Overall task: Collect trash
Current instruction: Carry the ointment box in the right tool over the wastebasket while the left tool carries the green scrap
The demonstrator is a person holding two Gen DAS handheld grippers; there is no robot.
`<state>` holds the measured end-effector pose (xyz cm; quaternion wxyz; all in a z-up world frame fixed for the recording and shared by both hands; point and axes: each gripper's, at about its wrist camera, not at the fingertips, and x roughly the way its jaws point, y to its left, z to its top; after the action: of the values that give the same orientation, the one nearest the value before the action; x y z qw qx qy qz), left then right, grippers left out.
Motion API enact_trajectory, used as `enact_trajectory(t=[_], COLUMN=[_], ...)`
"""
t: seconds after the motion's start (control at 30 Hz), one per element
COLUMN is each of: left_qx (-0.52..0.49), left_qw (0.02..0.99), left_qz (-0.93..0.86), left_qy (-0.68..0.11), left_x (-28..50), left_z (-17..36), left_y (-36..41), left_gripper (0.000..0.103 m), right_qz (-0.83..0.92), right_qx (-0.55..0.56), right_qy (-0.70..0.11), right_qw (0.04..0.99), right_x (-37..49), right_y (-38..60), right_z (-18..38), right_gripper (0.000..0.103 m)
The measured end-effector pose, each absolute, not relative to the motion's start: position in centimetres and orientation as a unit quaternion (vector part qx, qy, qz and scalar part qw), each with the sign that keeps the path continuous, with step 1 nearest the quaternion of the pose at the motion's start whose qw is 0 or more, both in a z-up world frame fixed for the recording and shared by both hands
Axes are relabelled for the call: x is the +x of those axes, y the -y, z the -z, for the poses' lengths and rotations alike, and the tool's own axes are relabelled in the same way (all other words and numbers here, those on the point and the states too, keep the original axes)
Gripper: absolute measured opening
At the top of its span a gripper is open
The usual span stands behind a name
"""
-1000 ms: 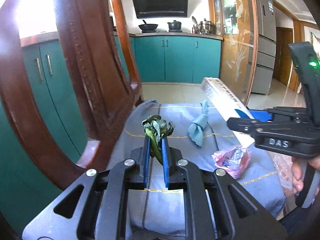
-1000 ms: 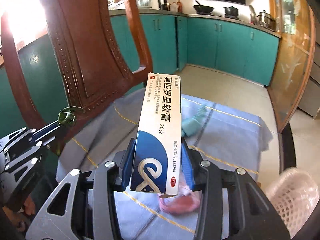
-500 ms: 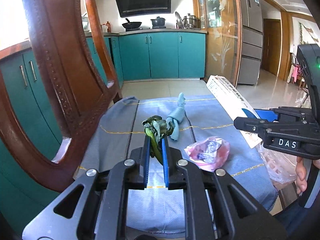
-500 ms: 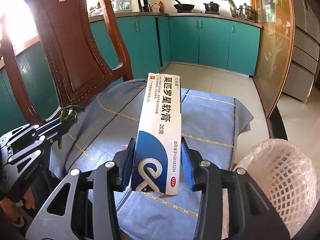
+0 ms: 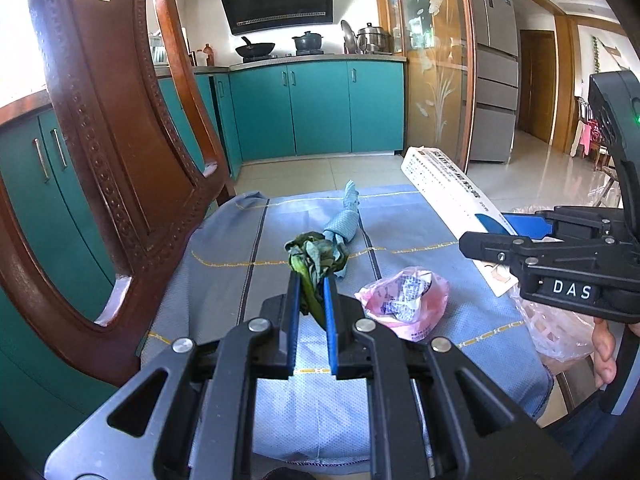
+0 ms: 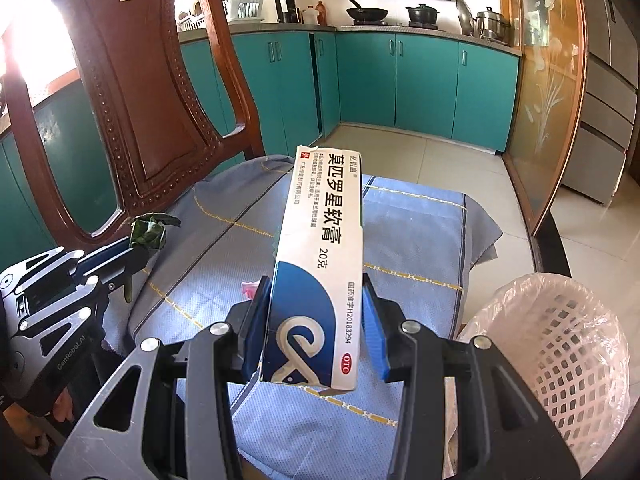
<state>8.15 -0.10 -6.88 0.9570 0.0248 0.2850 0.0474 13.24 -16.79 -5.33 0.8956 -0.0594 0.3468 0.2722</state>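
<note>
Left gripper (image 5: 311, 294) is clenched on a wilted vegetable scrap (image 5: 316, 256), held above the blue cloth (image 5: 400, 220). Right gripper (image 6: 316, 320) grasps an ointment box (image 6: 320, 264) near the lined wastebasket (image 6: 560, 344). Risk: the box's long overhang may pivot and miss the rim on release; the limp scrap may slip.
</note>
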Motion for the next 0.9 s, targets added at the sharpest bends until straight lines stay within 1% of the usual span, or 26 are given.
enact_trajectory(t=[0.4, 0.63, 0.8, 0.9], left_qx=[0.029, 0.042, 0.049, 0.054], left_qw=[0.955, 0.959, 0.962, 0.962], left_qz=[-0.049, -0.035, -0.008, 0.008], left_qy=[-0.290, -0.276, -0.270, -0.268], left_x=[8.5, 9.6, 10.2, 10.5], left_z=[7.1, 6.2, 6.0, 6.0], left_y=[0.6, 2.4, 4.3, 5.5], left_gripper=[0.012, 0.012, 0.012, 0.012], right_qz=[-0.272, -0.265, -0.249, -0.222], right_qx=[-0.061, -0.044, -0.043, -0.025], right_qy=[-0.348, -0.345, -0.338, -0.331], right_qw=[0.895, 0.899, 0.907, 0.917], right_x=[13.0, 13.1, 12.9, 13.4], right_y=[16.8, 18.0, 19.5, 22.3], right_z=[5.3, 4.9, 4.7, 4.2], right_gripper=[0.043, 0.043, 0.043, 0.043])
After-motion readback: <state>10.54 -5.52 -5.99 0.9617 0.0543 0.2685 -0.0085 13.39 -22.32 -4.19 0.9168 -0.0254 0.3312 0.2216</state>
